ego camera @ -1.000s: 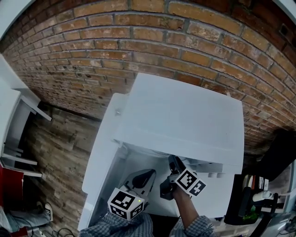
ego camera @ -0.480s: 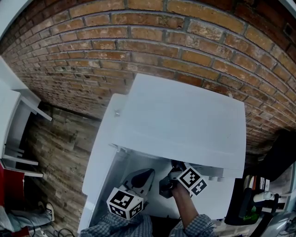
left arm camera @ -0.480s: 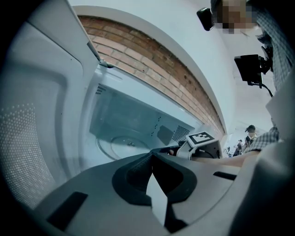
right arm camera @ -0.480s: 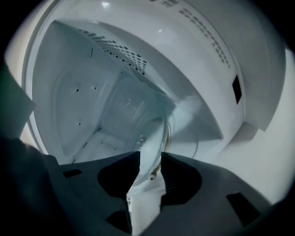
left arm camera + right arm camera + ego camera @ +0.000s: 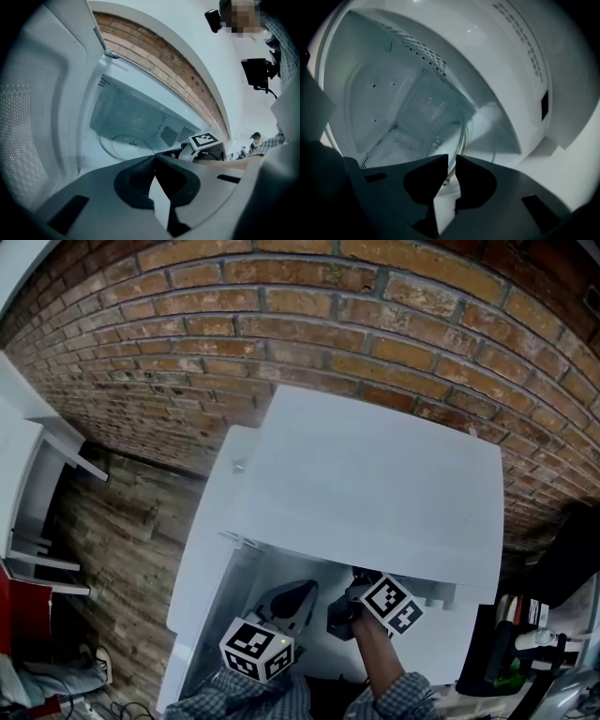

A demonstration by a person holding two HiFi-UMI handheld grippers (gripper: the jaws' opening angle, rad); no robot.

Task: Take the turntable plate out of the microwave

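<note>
My right gripper [image 5: 452, 158] had just been closing and pinched the rim of the plate [image 5: 443, 132], which lay inside the microwave [image 5: 375, 474]. My left gripper [image 5: 154, 158] was closed on nothing, just outside.

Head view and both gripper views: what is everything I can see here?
microwave: one, white, centre, door open.
turntable plate: one, clear glass, inside the microwave.
brick wall: one, red-brown, behind.
floor: one, brown wood, left.
shelf: one, white, far left.
left gripper: one, grey, at the opening, fingers shut, empty.
right gripper: one, grey, inside the microwave, fingers have just been closing, plate's rim between them.
sleeves: two, checked, bottom edge.
</note>
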